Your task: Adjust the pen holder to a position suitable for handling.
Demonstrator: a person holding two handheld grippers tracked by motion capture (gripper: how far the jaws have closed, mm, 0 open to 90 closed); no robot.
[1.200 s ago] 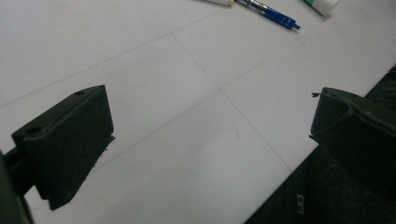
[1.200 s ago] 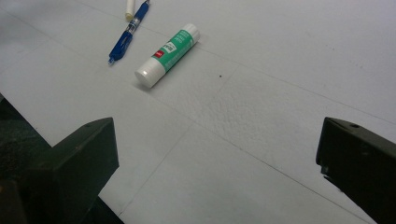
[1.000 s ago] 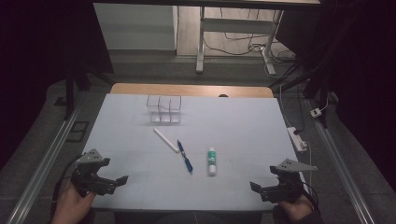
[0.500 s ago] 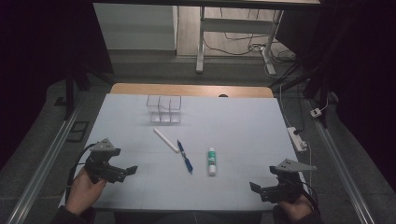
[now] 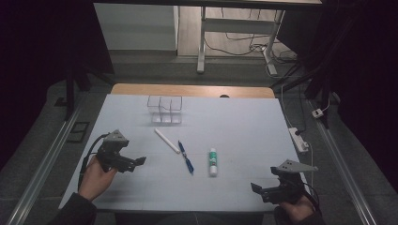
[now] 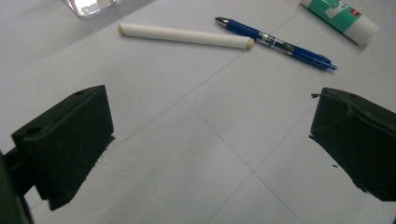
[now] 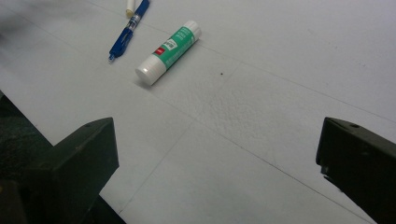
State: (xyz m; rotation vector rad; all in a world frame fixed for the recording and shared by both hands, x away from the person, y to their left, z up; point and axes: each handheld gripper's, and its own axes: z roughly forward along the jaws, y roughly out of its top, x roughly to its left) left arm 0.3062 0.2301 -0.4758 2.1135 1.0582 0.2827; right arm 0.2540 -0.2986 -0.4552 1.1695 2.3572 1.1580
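The worktop [image 5: 234,126] is a pale sheet scored with faint grid lines, and at its far middle stands a clear organiser [image 5: 164,109] with upright compartments, nothing in it that can be made out.

The left tool [image 5: 127,161] hangs over the near-left part of the worktop, its jaws spread wide with bare surface between them and nothing held. The right tool [image 5: 265,191] sits at the near-right corner, likewise wide open and holding nothing.

Between them, in the middle, lie three long things side by side. The white stick [image 6: 186,36] is the one closest to the left tool: it lies ahead of those jaws and a little to the right, its long axis running crosswise to the tool's line of sight, one end toward the organiser and the other touching or almost touching the blue pen [image 6: 275,43]. The left hand is plainly the nearer of the two, so the reach looks like its job, and the jaws would probably need turning to close across the stick, not along it.

The glue stick [image 7: 168,52] lies beyond the pen, well apart from the right tool. Its green and white label carries print too small to read.
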